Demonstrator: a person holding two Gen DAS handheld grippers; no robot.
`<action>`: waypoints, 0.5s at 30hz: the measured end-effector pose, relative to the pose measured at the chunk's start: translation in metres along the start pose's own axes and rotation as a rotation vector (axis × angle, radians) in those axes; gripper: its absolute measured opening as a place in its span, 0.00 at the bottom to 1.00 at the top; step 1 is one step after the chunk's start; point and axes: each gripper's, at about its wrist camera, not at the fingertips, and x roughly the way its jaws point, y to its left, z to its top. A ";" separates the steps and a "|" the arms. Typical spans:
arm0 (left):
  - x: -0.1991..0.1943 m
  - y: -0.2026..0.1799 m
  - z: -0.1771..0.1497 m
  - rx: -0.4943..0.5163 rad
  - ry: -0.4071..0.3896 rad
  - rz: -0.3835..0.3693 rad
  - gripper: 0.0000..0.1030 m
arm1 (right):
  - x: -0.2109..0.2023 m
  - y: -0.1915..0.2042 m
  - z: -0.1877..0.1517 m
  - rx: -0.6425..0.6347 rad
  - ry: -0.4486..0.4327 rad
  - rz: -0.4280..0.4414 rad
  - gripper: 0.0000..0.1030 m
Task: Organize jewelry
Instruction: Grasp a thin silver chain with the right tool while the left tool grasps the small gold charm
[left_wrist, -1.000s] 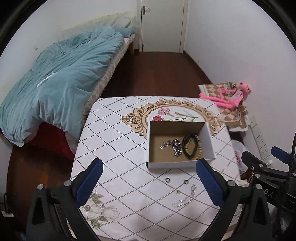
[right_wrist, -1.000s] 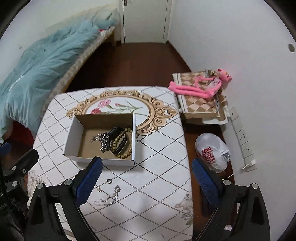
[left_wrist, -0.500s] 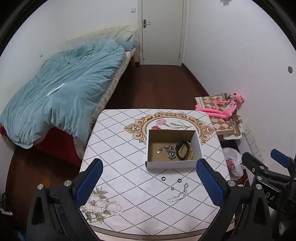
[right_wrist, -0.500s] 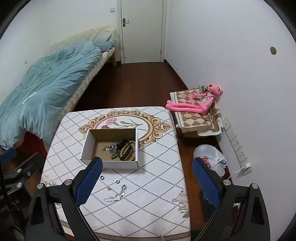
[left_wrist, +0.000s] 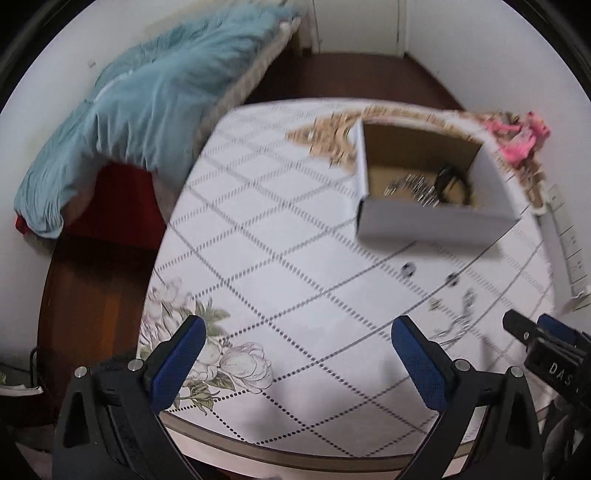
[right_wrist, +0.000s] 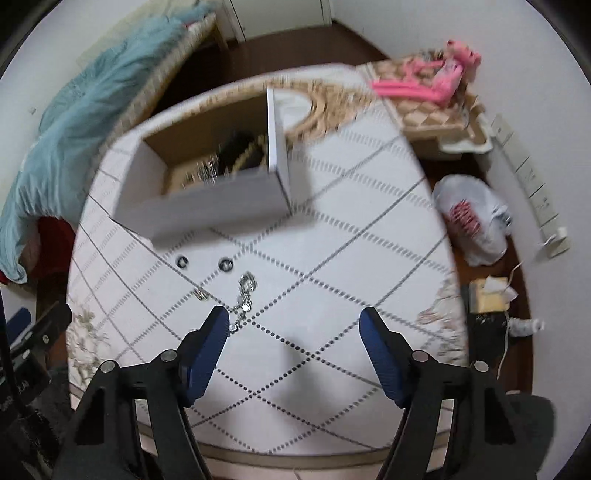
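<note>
tongs first: the left tongs (left_wrist: 295, 354) stand wide apart with nothing between the blue pads, hovering over the near part of the table (left_wrist: 280, 236) by its printed flowers. the right tongs (right_wrist: 291, 345) are also spread wide and hold nothing; whether the left pad touches the chain beside it cannot be told through the blur.

jewelry lies in two groups. a white cardboard box (right_wrist: 221, 206) with a brown inside sits on the far half of the table and holds a silvery chain (right_wrist: 207, 171), a dark band (right_wrist: 232, 147) and a string of pale beads (right_wrist: 255, 153), all smeared by motion blur. loose on the diamond-patterned cloth, just in front of the box, lie two small dark rings (right_wrist: 183, 261) (right_wrist: 225, 263), side by side but apart. nearer the tongs runs a thin silver chain (right_wrist: 245, 291), its lower end reaching the tip of the right tongs' left pad, with a tiny silver piece (right_wrist: 200, 294) just beside it.

from the left wrist camera the box (left_wrist: 436, 221) sits ahead and to the right, and the loose chain (left_wrist: 461, 317) lies beyond the right pad, near the right tongs (left_wrist: 546, 343) at the frame edge.
</note>
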 end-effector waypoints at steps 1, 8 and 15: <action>0.005 0.000 -0.002 0.002 0.009 0.007 1.00 | 0.007 0.001 -0.001 -0.002 0.007 -0.002 0.68; 0.029 0.005 -0.006 -0.007 0.063 0.017 0.99 | 0.048 0.031 0.002 -0.052 0.005 -0.035 0.62; 0.037 -0.002 -0.001 0.019 0.067 0.007 1.00 | 0.049 0.047 -0.002 -0.153 -0.056 -0.114 0.07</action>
